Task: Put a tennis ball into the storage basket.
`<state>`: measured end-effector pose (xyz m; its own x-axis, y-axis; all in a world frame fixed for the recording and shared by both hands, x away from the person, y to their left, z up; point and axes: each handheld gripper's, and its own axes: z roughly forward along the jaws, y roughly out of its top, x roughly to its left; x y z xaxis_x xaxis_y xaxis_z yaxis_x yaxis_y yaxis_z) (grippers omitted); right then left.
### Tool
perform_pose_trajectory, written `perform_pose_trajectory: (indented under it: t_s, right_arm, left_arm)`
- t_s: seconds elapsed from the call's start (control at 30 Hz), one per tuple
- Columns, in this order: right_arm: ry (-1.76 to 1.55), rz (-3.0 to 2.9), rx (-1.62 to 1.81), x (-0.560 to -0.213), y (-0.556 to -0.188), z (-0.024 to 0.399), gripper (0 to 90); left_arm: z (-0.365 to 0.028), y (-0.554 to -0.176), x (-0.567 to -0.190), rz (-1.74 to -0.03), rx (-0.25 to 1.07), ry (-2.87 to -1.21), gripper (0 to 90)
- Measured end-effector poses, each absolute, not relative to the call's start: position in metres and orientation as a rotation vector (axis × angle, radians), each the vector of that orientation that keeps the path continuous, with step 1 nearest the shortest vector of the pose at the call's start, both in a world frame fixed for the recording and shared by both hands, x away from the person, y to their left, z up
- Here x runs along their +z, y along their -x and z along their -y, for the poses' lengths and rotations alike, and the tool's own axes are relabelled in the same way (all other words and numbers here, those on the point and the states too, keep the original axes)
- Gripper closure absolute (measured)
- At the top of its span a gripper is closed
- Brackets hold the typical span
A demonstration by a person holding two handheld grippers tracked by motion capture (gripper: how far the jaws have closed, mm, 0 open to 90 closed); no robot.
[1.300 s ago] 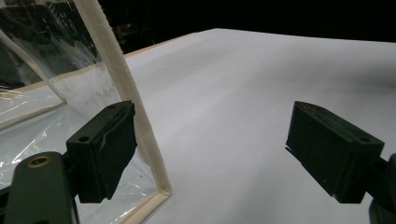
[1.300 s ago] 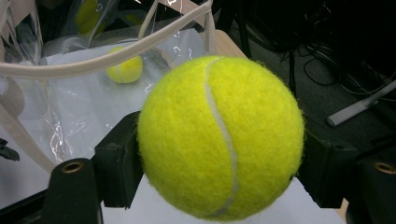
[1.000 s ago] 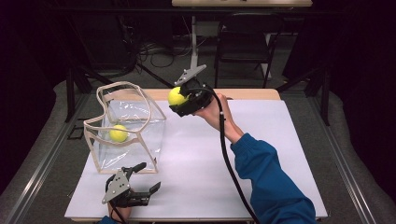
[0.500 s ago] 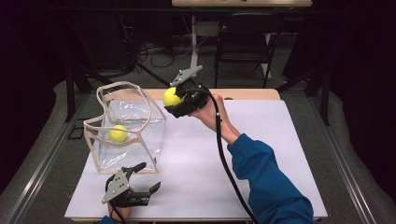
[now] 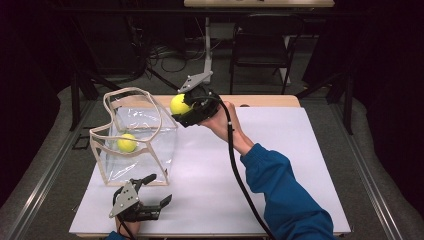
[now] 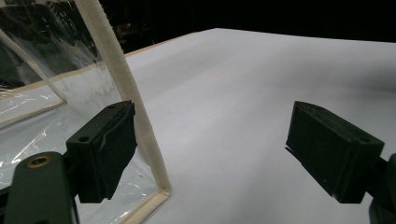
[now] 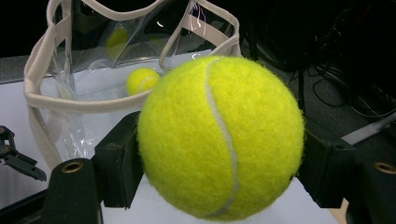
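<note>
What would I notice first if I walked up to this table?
A bright yellow ball pinched in the right gripper, up in the air beside the clear bag. A second ball sits inside that bag on the white table. The left gripper rests open near the front edge.

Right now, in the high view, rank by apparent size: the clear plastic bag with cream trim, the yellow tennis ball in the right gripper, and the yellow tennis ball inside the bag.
1. Clear plastic bag with cream trim, largest.
2. The held ball and the ball in the bag look alike; unranked.
</note>
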<state>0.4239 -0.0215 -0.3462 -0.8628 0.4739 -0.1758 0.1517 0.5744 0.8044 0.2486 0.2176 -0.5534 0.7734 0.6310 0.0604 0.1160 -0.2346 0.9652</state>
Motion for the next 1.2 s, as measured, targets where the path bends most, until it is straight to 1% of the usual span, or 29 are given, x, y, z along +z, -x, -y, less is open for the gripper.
perform_pose_trajectory:
  t_s: [1.2]
  right_arm:
    - [-0.461, -2.383, 1.28, -0.338, -0.417, 0.005, 25.9]
  left_arm:
    - [-0.218, -0.249, -0.553, -0.589, 0.538, -1.765, 15.9]
